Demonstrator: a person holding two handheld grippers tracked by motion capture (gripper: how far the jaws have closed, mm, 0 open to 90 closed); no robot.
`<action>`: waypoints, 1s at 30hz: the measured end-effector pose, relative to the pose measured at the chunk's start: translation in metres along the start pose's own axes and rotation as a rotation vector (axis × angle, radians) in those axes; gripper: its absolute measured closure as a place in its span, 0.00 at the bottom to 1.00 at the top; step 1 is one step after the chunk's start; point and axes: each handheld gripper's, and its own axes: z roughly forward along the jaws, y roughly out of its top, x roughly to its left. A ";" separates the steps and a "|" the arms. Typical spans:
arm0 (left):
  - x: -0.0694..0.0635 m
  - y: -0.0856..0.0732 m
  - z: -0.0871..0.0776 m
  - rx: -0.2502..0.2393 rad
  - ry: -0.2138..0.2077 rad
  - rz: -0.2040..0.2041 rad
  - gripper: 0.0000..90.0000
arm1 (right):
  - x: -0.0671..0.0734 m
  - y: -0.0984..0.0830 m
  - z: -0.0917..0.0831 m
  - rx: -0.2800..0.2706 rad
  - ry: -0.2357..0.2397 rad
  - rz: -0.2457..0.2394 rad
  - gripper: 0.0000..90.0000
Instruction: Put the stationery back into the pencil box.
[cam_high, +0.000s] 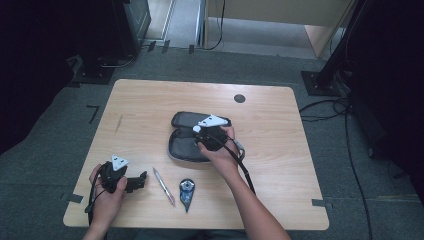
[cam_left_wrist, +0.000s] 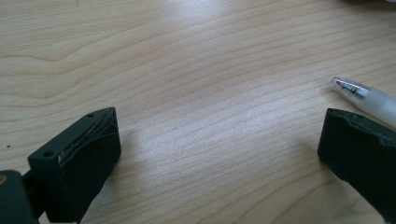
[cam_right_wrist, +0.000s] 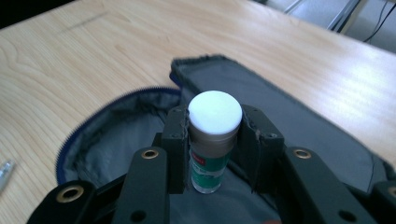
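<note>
Matt cloth pouch, smooth plastic tube, wood-grain table.

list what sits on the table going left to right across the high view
left gripper → pen → small blue and black teardrop-shaped item → open dark pouch, with the right gripper over its right side, shut on a white-capped tube → dark round spot on the table

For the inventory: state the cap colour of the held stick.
White cap, clearest in the right gripper view.
</note>
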 end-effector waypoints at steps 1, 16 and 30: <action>0.000 0.000 0.000 0.000 0.000 0.000 0.00 | -0.002 -0.003 -0.001 -0.013 0.010 0.014 0.73; 0.000 0.000 0.000 0.001 -0.001 0.000 0.00 | -0.038 -0.031 -0.026 0.046 0.063 0.036 0.72; 0.000 0.000 0.000 0.001 -0.001 0.000 0.00 | -0.049 -0.043 -0.036 0.040 0.028 0.056 0.72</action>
